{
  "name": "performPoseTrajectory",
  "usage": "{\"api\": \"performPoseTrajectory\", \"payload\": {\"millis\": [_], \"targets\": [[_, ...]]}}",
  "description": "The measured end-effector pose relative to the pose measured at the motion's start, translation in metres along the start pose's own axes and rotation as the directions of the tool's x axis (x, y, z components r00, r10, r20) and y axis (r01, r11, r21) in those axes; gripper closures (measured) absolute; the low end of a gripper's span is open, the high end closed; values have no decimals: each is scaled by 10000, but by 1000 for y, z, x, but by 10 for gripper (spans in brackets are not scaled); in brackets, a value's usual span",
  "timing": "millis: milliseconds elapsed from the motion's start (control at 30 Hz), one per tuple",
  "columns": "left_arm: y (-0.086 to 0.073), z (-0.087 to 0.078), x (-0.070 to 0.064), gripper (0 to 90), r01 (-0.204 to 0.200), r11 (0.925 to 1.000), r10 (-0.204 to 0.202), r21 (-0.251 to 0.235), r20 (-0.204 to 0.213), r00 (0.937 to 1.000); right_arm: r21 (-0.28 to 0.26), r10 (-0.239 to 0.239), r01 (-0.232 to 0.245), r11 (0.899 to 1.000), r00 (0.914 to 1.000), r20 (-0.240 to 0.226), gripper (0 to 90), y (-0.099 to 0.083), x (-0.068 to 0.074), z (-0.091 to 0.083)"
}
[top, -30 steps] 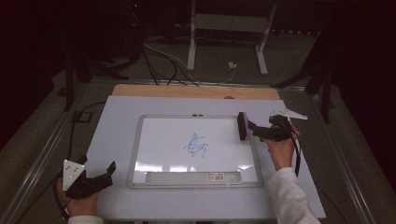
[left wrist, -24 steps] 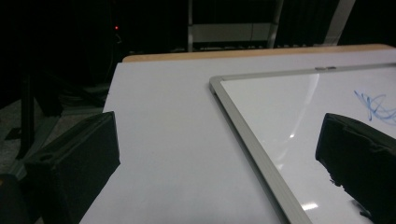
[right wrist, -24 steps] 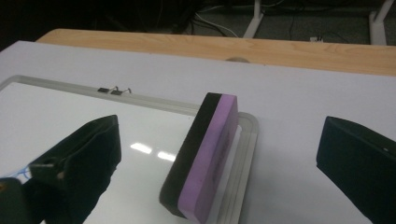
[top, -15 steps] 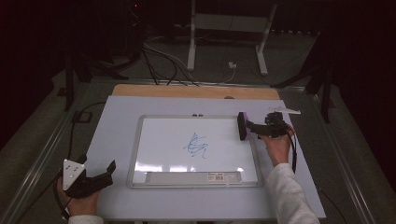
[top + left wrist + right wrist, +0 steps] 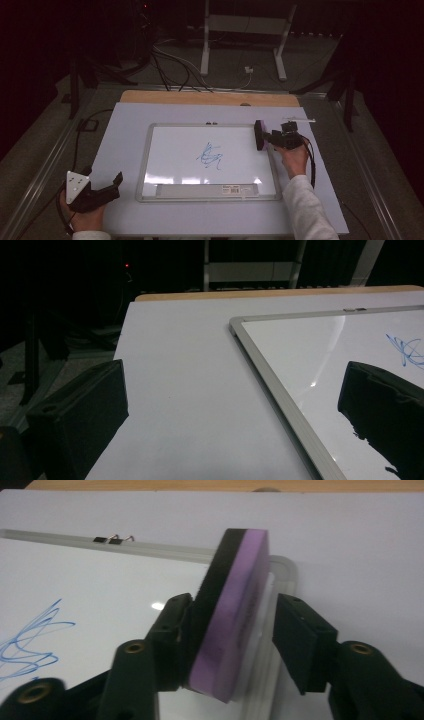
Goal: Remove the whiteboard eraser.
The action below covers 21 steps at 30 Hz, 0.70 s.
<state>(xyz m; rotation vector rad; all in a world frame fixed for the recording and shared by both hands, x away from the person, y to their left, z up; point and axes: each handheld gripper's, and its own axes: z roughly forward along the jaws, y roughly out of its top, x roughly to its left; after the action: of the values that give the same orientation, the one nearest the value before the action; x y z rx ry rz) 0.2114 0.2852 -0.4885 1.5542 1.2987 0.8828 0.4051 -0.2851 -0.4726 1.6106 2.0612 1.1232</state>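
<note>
1. While the blue scribble (image 5: 210, 156) is sitting mid-whiteboard (image 5: 142, 165), high view: the right claw (image 5: 267, 136) is hanging at the board's right edge w/ the eraser (image 5: 259, 135) at its tip. The scribble is lying to the claw's left and a bit toward the person, so the wipe is likely going that way. The eraser's long axis is running roughly along that right edge. The right hand is much nearer. The left claw (image 5: 112, 184) is resting open and empty off the board's near-left corner on the surface (image 5: 125, 130).
2. Left claw view: its jaws are standing wide apart w/ nothing between, over bare surface and the board's frame. The scribble is getting cut off at the right edge.
3. Right claw view: the eraser is standing on edge between the jaws, black felt side facing the scribble. One jaw is touching it, and a gap is showing at the purple side, so the claw is looking open, not clamping. The eraser's bottom edge is hiding behind the jaws, so I can't tell if it's resting on the frame.
</note>
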Motion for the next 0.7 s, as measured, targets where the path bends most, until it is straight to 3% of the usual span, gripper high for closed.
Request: {"api": "performPoseTrajectory", "payload": {"millis": [100,267,467,600,700], "targets": [[0,0,1,6,21,10000,-21,0,-18,10000,225,4,-4,9997,10000,-18,546,-1,2,5],[-1,0,1,6,37,10000,-37,23,-39,10000,367,540,-529,9979,9981,-283,579,-3,0,9],[-1,0,2,6,42,10000,-41,47,-82,10000,602,1099,-1061,9925,9919,-644,463,-4,-1,15],[-1,-1,2,6,52,10000,-51,40,-102,9999,731,959,-905,9932,9926,-739,376,-6,5,23],[-2,-1,3,6,65,10000,-64,67,-109,9999,851,1114,-1050,9908,9910,-744,349,-8,7,28]]}}
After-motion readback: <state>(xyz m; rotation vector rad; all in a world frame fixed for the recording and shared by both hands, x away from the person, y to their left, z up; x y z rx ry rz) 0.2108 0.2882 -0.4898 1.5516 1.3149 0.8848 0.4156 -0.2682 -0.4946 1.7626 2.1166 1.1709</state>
